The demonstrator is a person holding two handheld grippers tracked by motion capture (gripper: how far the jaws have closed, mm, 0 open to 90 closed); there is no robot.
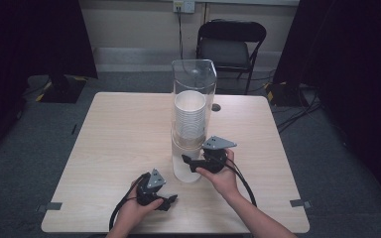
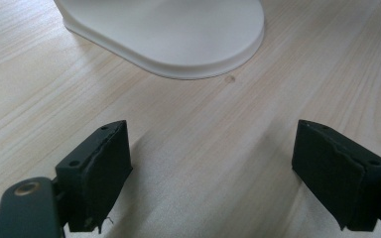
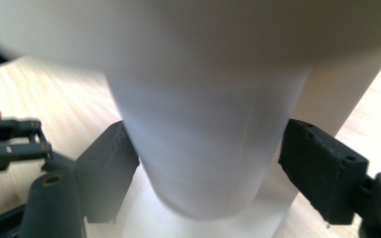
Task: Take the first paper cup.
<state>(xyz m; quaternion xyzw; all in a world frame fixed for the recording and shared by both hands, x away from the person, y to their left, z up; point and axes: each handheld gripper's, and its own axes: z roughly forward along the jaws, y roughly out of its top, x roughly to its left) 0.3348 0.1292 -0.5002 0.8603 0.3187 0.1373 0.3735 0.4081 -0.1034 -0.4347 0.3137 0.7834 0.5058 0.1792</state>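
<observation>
Right gripper (image 1: 186,161) reaching a paper cup (image 3: 203,148) under the dispenser (image 1: 193,79).
Its jaws are standing half-open around the cup; left gripper (image 1: 171,201) is resting wide open, empty.

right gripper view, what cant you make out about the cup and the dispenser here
- Cup grip: in the right gripper view the paper cup sits between the right gripper pads; the near pad looks against it, but blur hides whether the far pad touches.
- Cup rim: the dispenser body above covers it.
- Cup count: in the high view the cup stack is too small to count.
- Dispenser base: in the left gripper view the base is cut off by the top edge.
</observation>
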